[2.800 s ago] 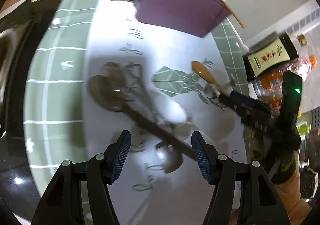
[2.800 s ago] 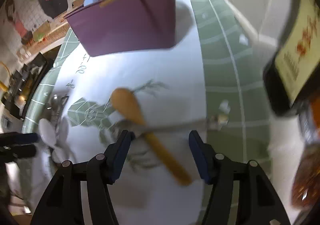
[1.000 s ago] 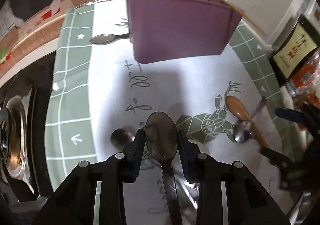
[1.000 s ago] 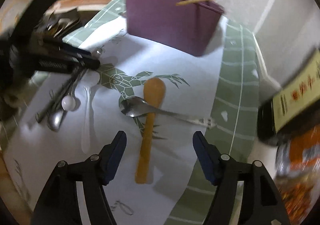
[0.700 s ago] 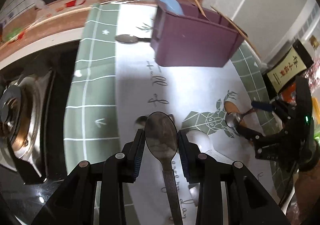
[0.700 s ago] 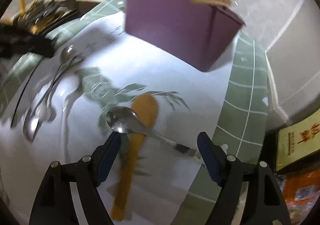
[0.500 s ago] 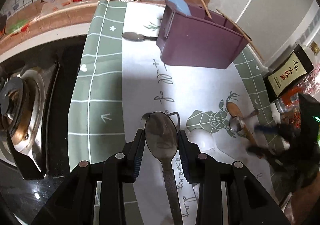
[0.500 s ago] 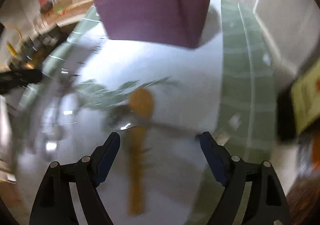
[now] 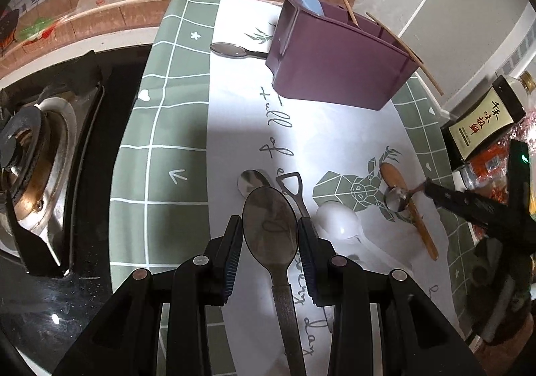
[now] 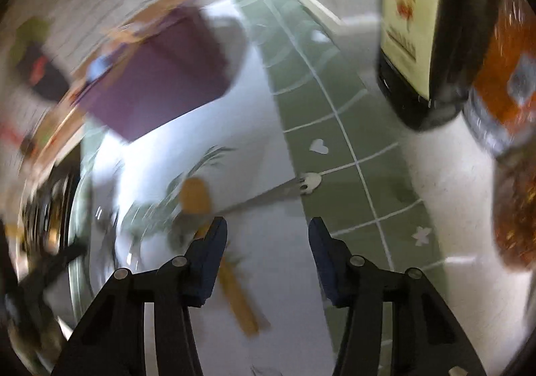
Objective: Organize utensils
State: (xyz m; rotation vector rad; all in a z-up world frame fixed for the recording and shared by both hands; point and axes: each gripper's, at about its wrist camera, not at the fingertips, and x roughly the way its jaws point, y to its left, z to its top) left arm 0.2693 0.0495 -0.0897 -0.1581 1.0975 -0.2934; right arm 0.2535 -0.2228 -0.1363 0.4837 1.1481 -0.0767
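Left hand-held gripper (image 9: 270,240) clamped on dark spoon (image 9: 270,225). Right hand-held gripper (image 10: 264,243) spread wide above metal spoon (image 10: 268,197), purple bin (image 10: 157,81) at 11 o'clock.

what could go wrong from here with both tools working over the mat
The left tool pinches the dark spoon by its bowl, so the long handle could swing or slip. The right tool is open over the metal spoon crossing the wooden spoon; closing might catch both.
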